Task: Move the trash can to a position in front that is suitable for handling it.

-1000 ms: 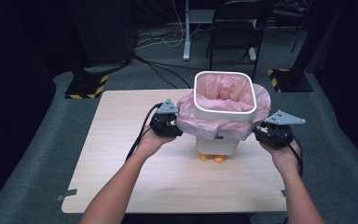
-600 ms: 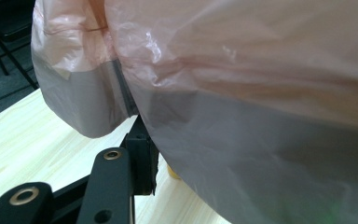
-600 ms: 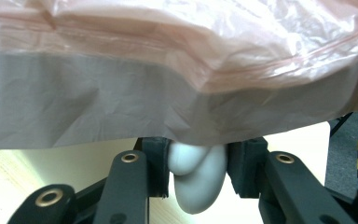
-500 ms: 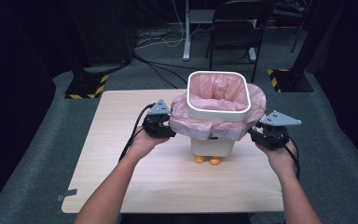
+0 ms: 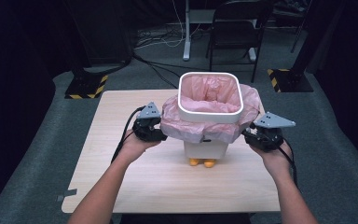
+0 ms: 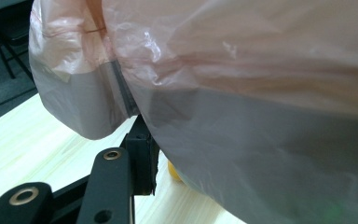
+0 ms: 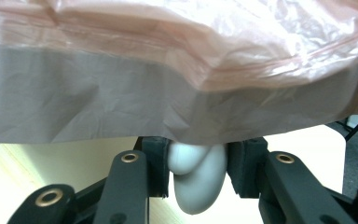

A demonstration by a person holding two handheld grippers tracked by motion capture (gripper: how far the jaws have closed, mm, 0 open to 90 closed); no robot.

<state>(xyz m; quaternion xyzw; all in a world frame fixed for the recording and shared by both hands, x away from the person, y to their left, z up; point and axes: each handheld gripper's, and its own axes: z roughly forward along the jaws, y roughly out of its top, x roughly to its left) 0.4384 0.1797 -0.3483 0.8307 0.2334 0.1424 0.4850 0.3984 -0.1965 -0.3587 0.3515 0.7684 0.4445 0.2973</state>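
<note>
1. Pink plastic bag (image 5: 205, 126) lines a small white bin (image 5: 206, 148), and its edge is folded down over the white rim ring (image 5: 209, 95) so that it hangs as a skirt round the bin's sides.
2. The bin stands on the middle of the pale wooden table (image 5: 121, 186), towards its far half, with two orange feet (image 5: 201, 162) showing under its near side.
3. The left gripper (image 5: 150, 129) sits at the bin's left side, tucked under the bag's hanging edge; in the left gripper view one black jaw rises to the plastic and the other is hidden behind it, so I cannot tell whether it pinches anything.
4. The right gripper (image 7: 198, 168) sits at the bin's right side, and the right gripper view shows its two jaws pressed on a rounded white handle (image 7: 196, 179) just beneath the bag's edge.
</note>
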